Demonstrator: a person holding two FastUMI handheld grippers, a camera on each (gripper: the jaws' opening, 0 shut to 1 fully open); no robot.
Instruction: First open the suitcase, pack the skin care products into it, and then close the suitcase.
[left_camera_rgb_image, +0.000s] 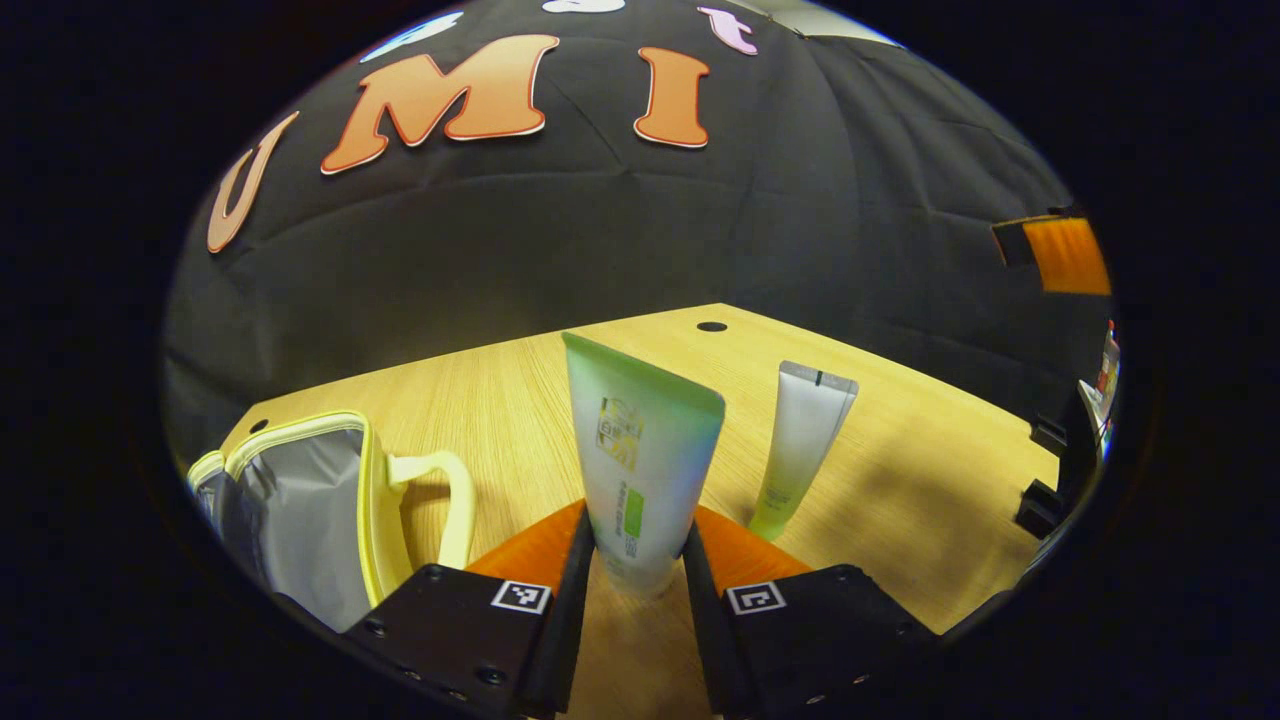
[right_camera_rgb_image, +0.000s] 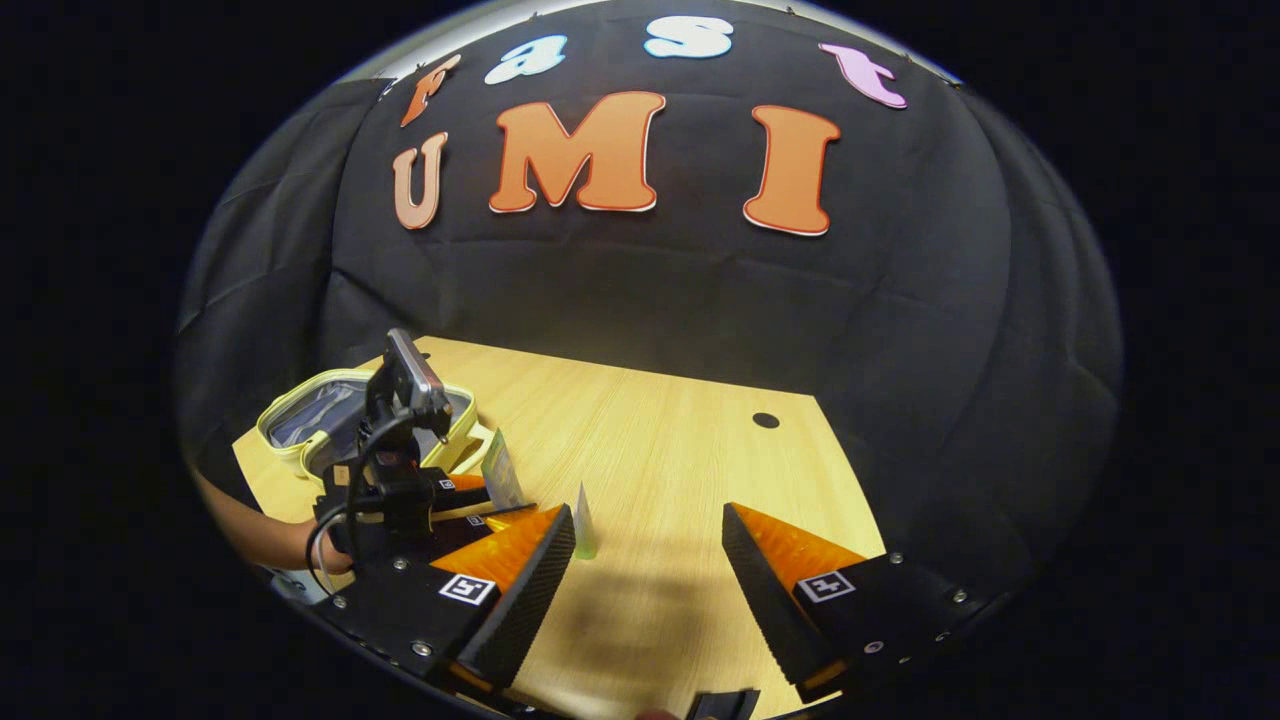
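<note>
Gripping, left gripper view: the left gripper (left_camera_rgb_image: 640, 560) is pinching the pale green-and-white plastic tube (left_camera_rgb_image: 640, 470) between both fingers, upright on the light wooden table (left_camera_rgb_image: 480, 400).
Standing nearby: a slimmer white tube (left_camera_rgb_image: 800, 450) is waiting to its right; the open yellow-trimmed grey-lined suitcase (left_camera_rgb_image: 300, 510) is lying at left.
Right gripper view: the right gripper (right_camera_rgb_image: 648, 560) is hanging wide apart, holding nothing, over bare table, well apart from the suitcase.

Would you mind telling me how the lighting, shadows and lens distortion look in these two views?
Left gripper view: fisheye bends the table edge; the big tube between the left gripper's fingers blurs near its base; a soft shadow lies right of the small tube. Right gripper view: the right gripper casts a diffuse shadow on the wood.
</note>
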